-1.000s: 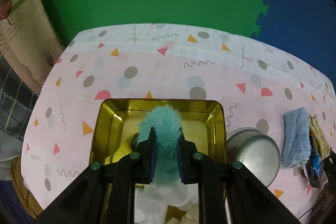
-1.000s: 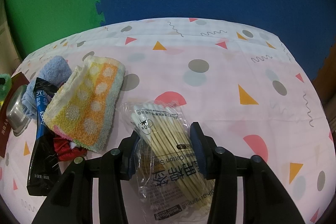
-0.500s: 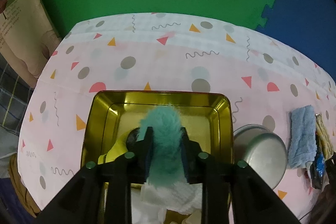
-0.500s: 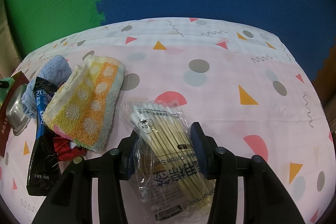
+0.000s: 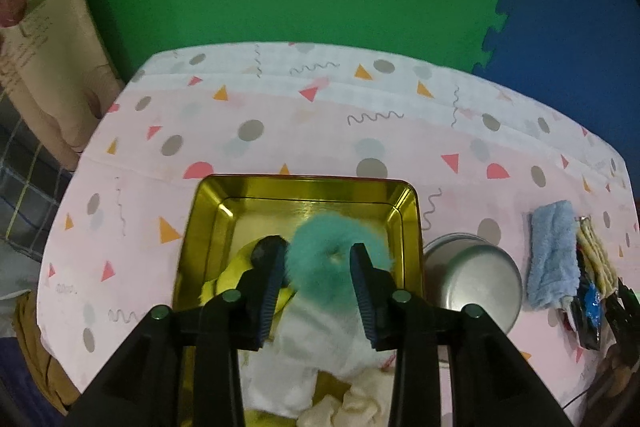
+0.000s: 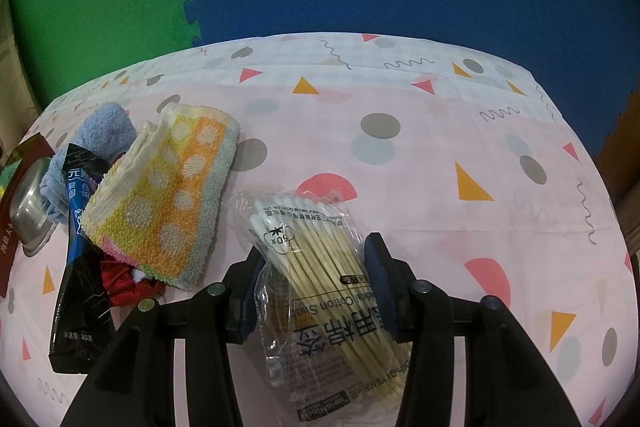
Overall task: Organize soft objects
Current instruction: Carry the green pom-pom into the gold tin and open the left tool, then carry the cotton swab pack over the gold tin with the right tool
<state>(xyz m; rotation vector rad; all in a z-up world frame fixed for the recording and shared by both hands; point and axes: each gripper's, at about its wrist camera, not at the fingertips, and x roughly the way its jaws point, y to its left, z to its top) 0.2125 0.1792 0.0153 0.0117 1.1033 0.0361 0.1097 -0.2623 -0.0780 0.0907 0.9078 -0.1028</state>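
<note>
A fluffy teal scrunchie lies flat as a ring in the gold tin tray, on a white cloth. My left gripper hangs over it with its jaws opening; the scrunchie sits loosely between the pads, and no pad squeezes it. A yellow soft item lies at the tray's left. In the right wrist view my right gripper is shut on a clear bag of cotton swabs. An orange-dotted cloth and a blue towel lie to its left.
A round metal container stands right of the tray, with the blue towel beyond it. A black sachet and a red item lie beside the dotted cloth. Green and blue foam mats lie past the table's far edge.
The left jaws have spread apart and the teal scrunchie has settled flat into the tray. The left gripper rose a little. The right gripper and its bag have not moved.
</note>
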